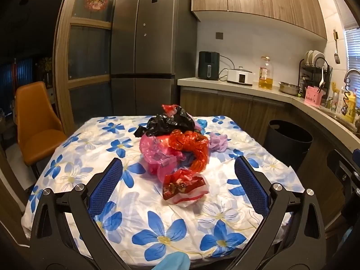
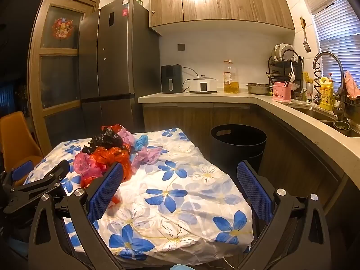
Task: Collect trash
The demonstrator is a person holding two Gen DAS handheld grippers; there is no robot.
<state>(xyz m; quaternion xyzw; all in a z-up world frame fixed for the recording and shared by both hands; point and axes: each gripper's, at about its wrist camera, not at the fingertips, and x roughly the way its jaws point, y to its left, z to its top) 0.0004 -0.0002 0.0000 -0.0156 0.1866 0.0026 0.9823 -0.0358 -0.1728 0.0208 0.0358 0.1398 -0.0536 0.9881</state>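
Observation:
A pile of crumpled plastic bags lies on the flowered tablecloth (image 1: 144, 211): a black bag (image 1: 171, 122), a pink bag (image 1: 155, 153), an orange-red bag (image 1: 193, 148), a purple bag (image 1: 217, 142), and nearest me a red-and-white bag (image 1: 184, 186). My left gripper (image 1: 178, 168) is open and empty, hovering above the table just short of the red-and-white bag. My right gripper (image 2: 180, 175) is open and empty over the table's right side (image 2: 180, 193), with the pile (image 2: 105, 155) to its left. A black trash bin (image 2: 238, 144) stands on the floor right of the table; it also shows in the left wrist view (image 1: 288, 141).
An orange chair (image 1: 36, 121) stands left of the table. A grey fridge (image 1: 144, 51) is behind it. The counter (image 2: 202, 96) holds an air fryer, a cooker, an oil bottle, a bowl and a dish rack; the sink (image 2: 315, 112) is at right. The left gripper's body (image 2: 36, 182) shows in the right wrist view.

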